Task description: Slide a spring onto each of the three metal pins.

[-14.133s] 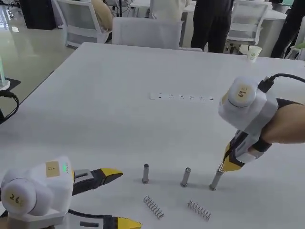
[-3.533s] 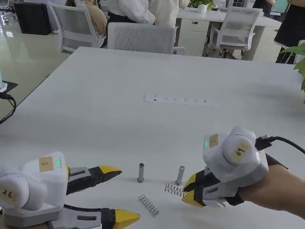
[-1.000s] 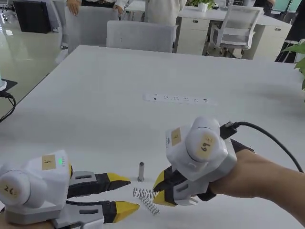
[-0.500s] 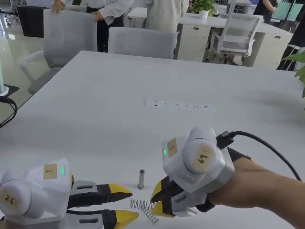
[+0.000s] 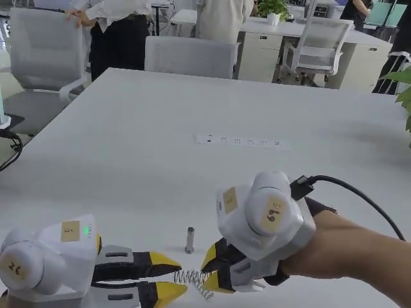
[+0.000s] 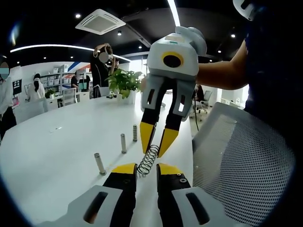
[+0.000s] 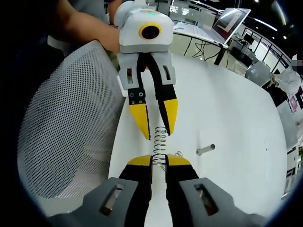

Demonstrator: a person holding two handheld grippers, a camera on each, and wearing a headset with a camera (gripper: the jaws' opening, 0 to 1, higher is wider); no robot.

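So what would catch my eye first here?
Two pairs of yellow-tipped tongs meet nose to nose near the table's near edge. The right gripper holds a small coiled spring, whose other end reaches between the parted tongs of the left gripper. Just beside them, three short metal pins stand in a row on the white table.

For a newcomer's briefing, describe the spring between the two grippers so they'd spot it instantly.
At the white table's near edge, the left gripper and right gripper face each other. The spring bridges them in the air, one end clamped by the right gripper; the second spring lies flat on the table.
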